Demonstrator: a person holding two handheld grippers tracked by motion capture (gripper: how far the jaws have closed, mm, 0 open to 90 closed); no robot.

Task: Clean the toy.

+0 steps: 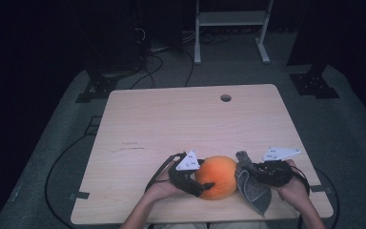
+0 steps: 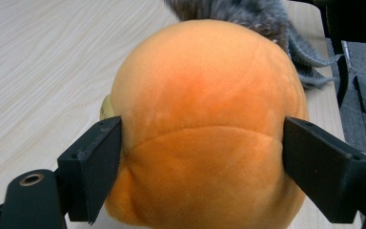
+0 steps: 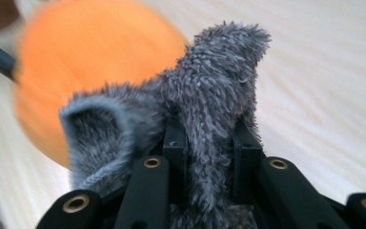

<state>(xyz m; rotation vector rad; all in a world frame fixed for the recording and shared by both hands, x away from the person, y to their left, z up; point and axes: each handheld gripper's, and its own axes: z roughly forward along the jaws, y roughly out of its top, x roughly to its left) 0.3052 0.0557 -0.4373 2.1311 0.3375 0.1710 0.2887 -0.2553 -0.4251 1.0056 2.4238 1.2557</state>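
An orange plush ball [image 1: 217, 176] rests on the wooden table [image 1: 171, 119] near its front edge. My left gripper [image 1: 198, 183] reaches in from the ball's left. In the left gripper view its jaws [image 2: 202, 143] press on both sides of the orange ball [image 2: 205, 119]. A grey fuzzy cloth [image 1: 253, 191] hangs just right of the ball, touching it. My right gripper [image 1: 255, 171] is shut on the cloth's upper part. The right gripper view has the jaws [image 3: 209, 138] pinching the grey cloth [image 3: 219, 76], with the orange ball [image 3: 86, 52] blurred behind it.
A round hole [image 1: 225, 98] sits near the table's far edge. A white rack [image 1: 231, 19] stands on the floor behind the table. Black stand feet [image 1: 314, 83] and cables [image 1: 147, 67] lie beyond the far corners. The table's front edge is close below both hands.
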